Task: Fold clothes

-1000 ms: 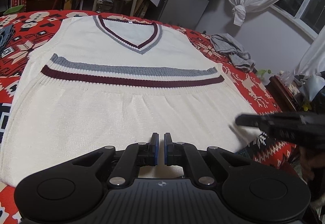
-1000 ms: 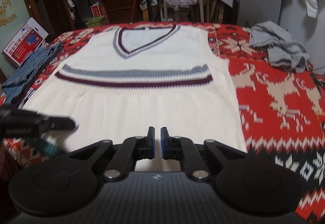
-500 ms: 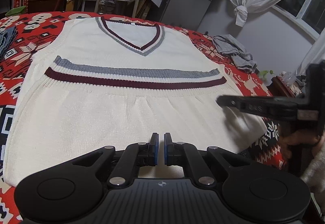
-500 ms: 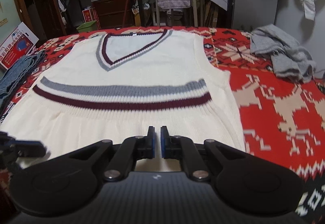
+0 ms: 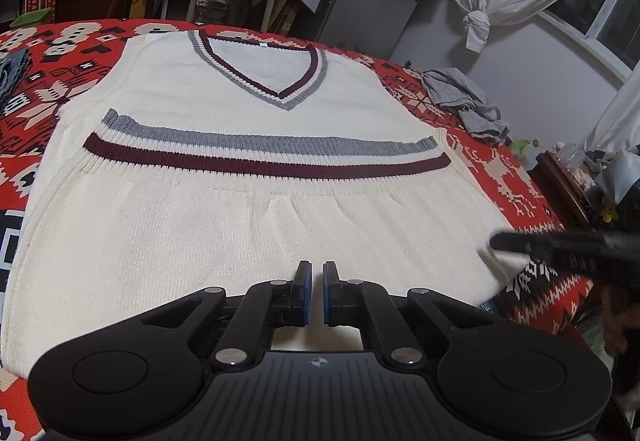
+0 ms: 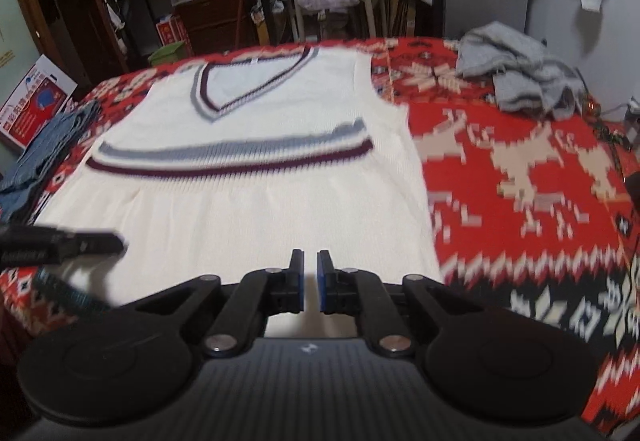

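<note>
Red patterned blanket (image 5: 516,177) carries the cream vest (image 5: 256,225), spread flat, neckline far side. Left gripper (image 5: 314,289) and right gripper (image 6: 310,279) hover at its near hem, fingers nearly closed, holding nothing. Next fold needs edges grasped.

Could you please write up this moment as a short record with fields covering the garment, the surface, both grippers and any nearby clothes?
garment: cream knit V-neck vest with grey and maroon stripes, lying flat, neck away from the cameras
surface: red patterned blanket
left gripper: pads nearly together, a narrow gap showing, over the near hem, holding nothing
right gripper: same state, over the near hem
nearby clothes: crumpled grey garment to the vest's right; blue denim to its left
fold progress: none visible
</note>
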Tool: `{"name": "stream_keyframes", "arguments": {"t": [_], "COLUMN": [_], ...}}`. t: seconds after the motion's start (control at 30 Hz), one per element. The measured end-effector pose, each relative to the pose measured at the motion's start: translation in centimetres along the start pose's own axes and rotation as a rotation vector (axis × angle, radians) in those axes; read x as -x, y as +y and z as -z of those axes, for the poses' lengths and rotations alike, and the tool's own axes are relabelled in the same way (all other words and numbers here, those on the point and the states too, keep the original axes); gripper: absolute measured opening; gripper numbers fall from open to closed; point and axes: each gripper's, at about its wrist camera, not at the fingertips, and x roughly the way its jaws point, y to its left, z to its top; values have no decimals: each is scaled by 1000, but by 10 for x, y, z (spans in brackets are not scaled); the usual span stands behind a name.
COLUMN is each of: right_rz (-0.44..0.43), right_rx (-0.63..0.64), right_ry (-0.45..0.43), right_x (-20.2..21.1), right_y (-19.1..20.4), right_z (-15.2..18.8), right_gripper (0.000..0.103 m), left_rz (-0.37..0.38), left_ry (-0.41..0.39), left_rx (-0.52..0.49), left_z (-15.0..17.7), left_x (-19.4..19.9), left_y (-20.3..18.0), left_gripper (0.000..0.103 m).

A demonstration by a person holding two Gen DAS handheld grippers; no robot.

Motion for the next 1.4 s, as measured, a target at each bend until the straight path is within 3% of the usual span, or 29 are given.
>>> {"name": "stream_keyframes", "arguments": {"t": [0.2, 0.73, 0.9, 1.07, 1.23, 1.4], "right_rz": [19, 9, 13, 36, 65, 56], "right_rx": [40, 15, 6, 16, 34, 42], "right_ry": [-11, 122, 48, -21, 6, 33], "right_x": [-44, 12, 11, -28, -64, -44], "right_y": [2, -6, -12, -19, -22, -26], "right_z": [-30, 29, 9, -27, -37, -18], "right_gripper": [7, 7, 7, 7, 7, 7], "left_rz": [-10, 1, -2, -9, -16, -16], "left_ry": [-7, -6, -6, -13, -15, -13], "left_rx": [4, 22, 24, 17, 20, 26], "left_z": [0, -1, 0, 0, 0, -1], "left_x": [5, 0, 1, 5, 7, 5], "left_y": [1, 6, 6, 4, 6, 8], "left_gripper": [5, 5, 5, 5, 5, 4]}}
